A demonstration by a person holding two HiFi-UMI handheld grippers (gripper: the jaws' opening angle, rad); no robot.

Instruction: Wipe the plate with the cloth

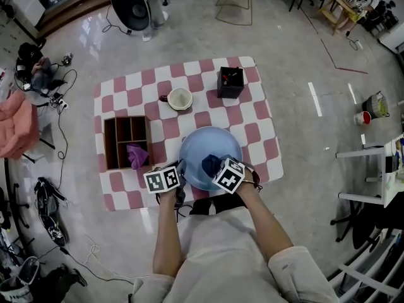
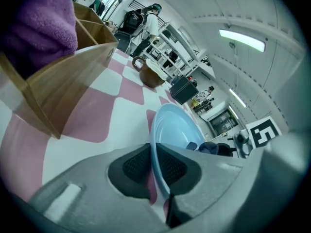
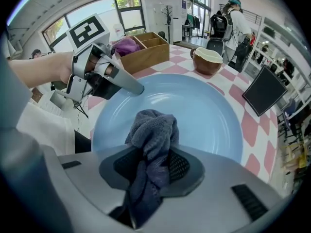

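- On the left side of the pink-and-white checked table cover [image 1: 252, 122] stands a wooden divider box [image 1: 120, 131]. It is flat-walled with square compartments. A fluffy purple towel [image 1: 136, 155] is stuffed into the compartment nearest the plate.
- Behind and right of the box sits a round brown cup [image 1: 180, 98]. It has a cream interior and a small side handle, and stands apart from the other items.
- The left gripper [image 2: 154, 165] has a grey moulded body and black ribbed pads. Its jaws are closed on the plate's near-left rim, and the thin edge runs between the pads.
- The plate [image 3: 209, 115] is pale blue, round, smooth and glossy, with a shallow well and a raised rim. It sits at the near middle of the cover, just right of the box.
- The cloth [image 3: 153, 130] is dark blue with a nubby terry pile, bunched into a wad. It hangs over the near inner face of the plate; actual contact cannot be confirmed.
- The right gripper [image 3: 154, 168] is of the same grey shell and black meshed pads. Its jaws are clamped on the cloth, and folds spill above and below the pads.
- At the far right of the cover stands a black box [image 1: 230, 82], square and matt, well apart from the plate.
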